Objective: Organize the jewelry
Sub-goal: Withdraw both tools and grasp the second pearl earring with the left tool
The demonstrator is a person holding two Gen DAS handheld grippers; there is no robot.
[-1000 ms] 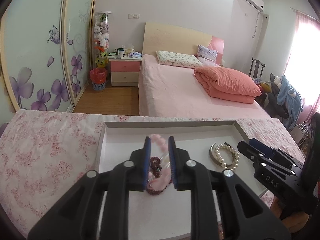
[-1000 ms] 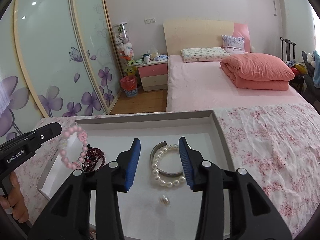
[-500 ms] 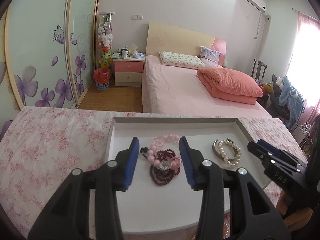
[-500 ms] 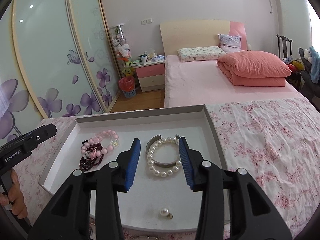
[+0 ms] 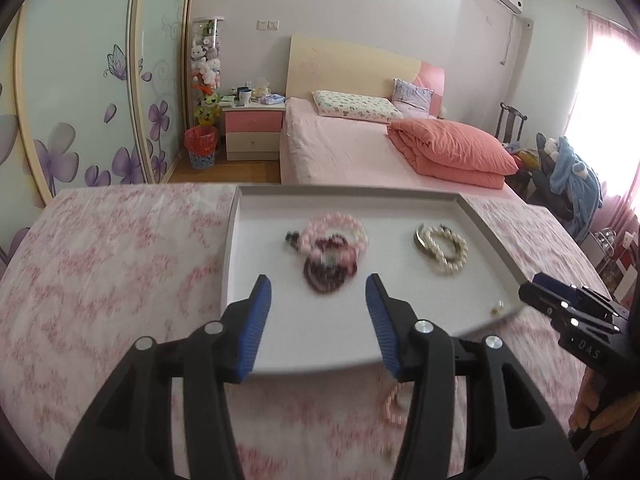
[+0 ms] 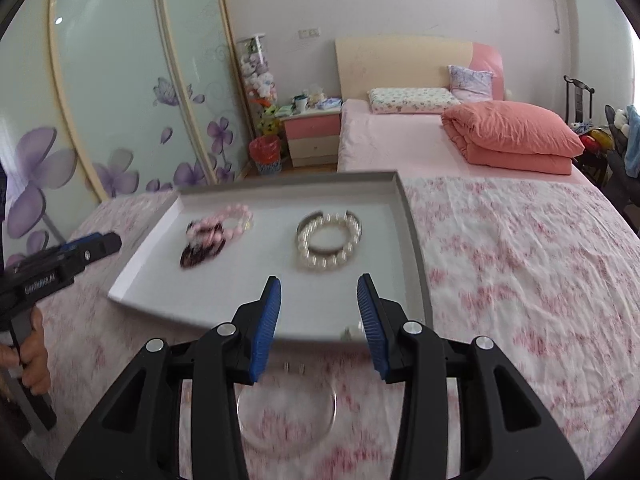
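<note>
Between picks: left tool (image 5: 318, 294) and right tool (image 6: 319, 295) both spread, empty, hovering at near edge of tray (image 6: 412, 240). Pink bead bracelet (image 5: 336, 228) and pearl bracelet (image 6: 328, 242) lie inside tray. Clear bangle (image 6: 286, 420) outside (near side, blurred); next, likely a low pinch on it

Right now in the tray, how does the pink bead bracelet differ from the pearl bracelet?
The pink bead bracelet has pink beads; the pearl bracelet has white ones. The pink bead bracelet lies tangled with a dark red bead strand on the tray's left side; the pearl bracelet lies on the right, against a silver bangle. Both are closed bead loops lying flat in the tray, untouched by either gripper.
</note>
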